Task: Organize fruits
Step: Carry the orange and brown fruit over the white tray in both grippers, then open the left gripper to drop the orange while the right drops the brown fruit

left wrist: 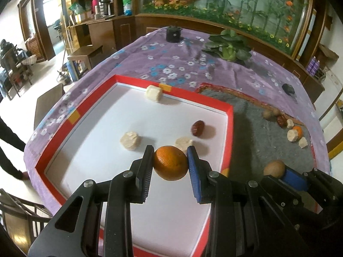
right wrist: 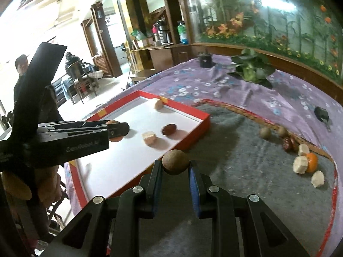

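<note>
My left gripper is shut on an orange and holds it above the white floor of the red-rimmed tray. The tray holds a dark red date and three pale peeled chunks. My right gripper is shut on a round brown fruit above the grey mat, just right of the tray; it shows in the left wrist view too. More fruits lie at the mat's far right: another orange, pale chunks, dates, brown fruits.
A leafy green vegetable and a black cylinder sit at the far side of the purple flowered tablecloth. A small black object lies on the cloth at right. A person stands at left.
</note>
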